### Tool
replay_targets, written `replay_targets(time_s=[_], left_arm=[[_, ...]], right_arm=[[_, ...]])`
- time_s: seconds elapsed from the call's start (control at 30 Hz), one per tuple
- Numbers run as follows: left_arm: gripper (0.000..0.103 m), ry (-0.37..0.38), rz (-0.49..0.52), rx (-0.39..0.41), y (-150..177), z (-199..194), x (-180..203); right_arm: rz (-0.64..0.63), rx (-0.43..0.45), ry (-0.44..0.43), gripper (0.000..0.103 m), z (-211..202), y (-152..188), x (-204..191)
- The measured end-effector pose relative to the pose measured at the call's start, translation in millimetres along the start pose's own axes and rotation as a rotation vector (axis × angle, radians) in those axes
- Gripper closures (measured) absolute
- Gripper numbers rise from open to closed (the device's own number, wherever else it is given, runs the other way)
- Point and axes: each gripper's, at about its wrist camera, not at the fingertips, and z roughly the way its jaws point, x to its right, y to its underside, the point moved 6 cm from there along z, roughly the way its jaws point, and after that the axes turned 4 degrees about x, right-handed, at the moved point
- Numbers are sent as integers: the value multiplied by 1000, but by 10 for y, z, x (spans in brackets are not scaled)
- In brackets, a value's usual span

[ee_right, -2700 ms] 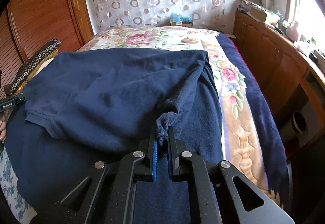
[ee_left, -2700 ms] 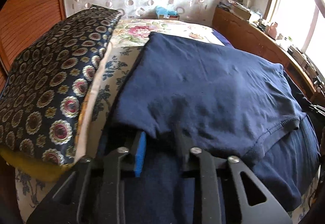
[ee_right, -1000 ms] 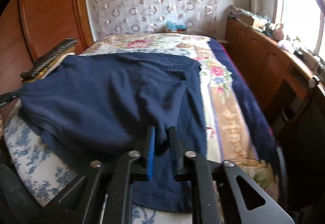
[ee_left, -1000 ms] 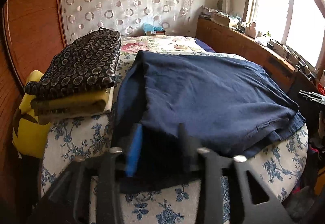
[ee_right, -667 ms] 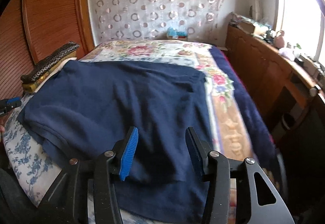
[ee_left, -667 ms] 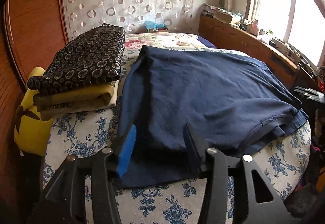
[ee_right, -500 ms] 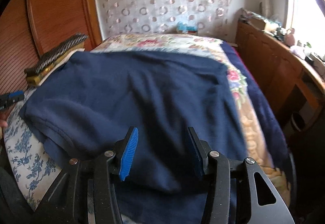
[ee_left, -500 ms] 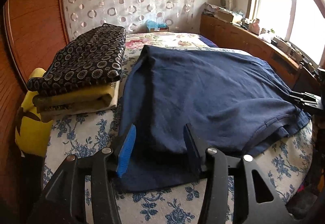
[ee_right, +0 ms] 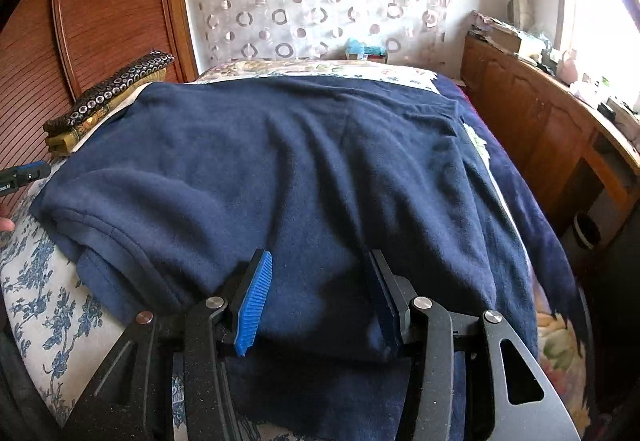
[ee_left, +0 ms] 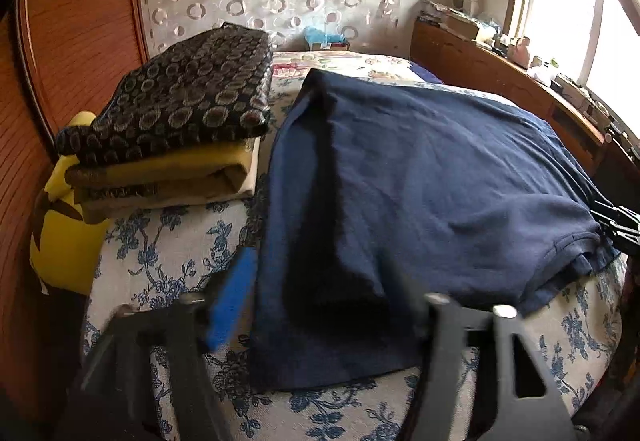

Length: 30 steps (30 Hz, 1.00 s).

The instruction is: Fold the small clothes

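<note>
- Jaws on both grippers stand wide apart, nothing held between them.
- Left gripper (ee_left: 316, 305) is motion-blurred in its own view; it hangs at the near left corner of the navy garment (ee_left: 400, 177), blue pad over the floral bedsheet (ee_left: 168, 257), the other finger over the cloth.
- Right gripper (ee_right: 320, 297) sits over the near right part of the navy garment (ee_right: 304, 169); whether its fingers touch the fabric cannot be told.
- Navy garment lies folded over on the bed: an upper layer with a ribbed hem lies across a lower layer that sticks out along the near edge.
- Fabric has soft wrinkles, mostly flat.
- Right wrist view shows the left gripper's blue tip (ee_right: 32, 171) just off the garment's left edge.
- Left wrist view shows black parts of the right gripper (ee_left: 616, 225) at the garment's right edge.
- Stack of folded clothes (ee_left: 168, 129) sits beside the garment on its left: dark circle-patterned piece on top, yellow and tan pieces under it.
- Yellow cushion (ee_left: 64, 237) sits left of that stack, against the wooden wall panel (ee_left: 80, 41).
- Wooden cabinet (ee_right: 540, 129) runs along the right of the bed under the window.
</note>
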Motion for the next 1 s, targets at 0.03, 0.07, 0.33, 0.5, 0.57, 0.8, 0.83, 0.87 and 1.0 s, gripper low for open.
replay_targets(time_s=[0.03,0.07,0.33,0.5,0.57,0.8,0.83,0.87,1.0], left_arm=[[33,5,-4,-7,8,18,-8],[33,9,-8,-16,20,38,-16],[27,5,-12,-60,102,149,-43],[24,-11,20,-72,101,176,2],[24,-7,18,-73,91,180,5],[35,35,42,-73,75,179,96],[37,40,46,-73,69,181,112],[46,44,48,-71,59,184,125],[73,90,34,-78,19,193,152]], right_arm=[[-7,0,6,52,8,27,-31],[-14,-1,13,52,13,28,-47],[-1,11,28,52,9,86,-66],[0,13,32,52,12,100,-50],[-5,10,31,51,19,97,-44],[-4,8,27,48,34,94,-32],[-3,7,26,48,35,95,-29],[-3,7,26,48,34,95,-27],[-3,7,23,48,36,99,-29]])
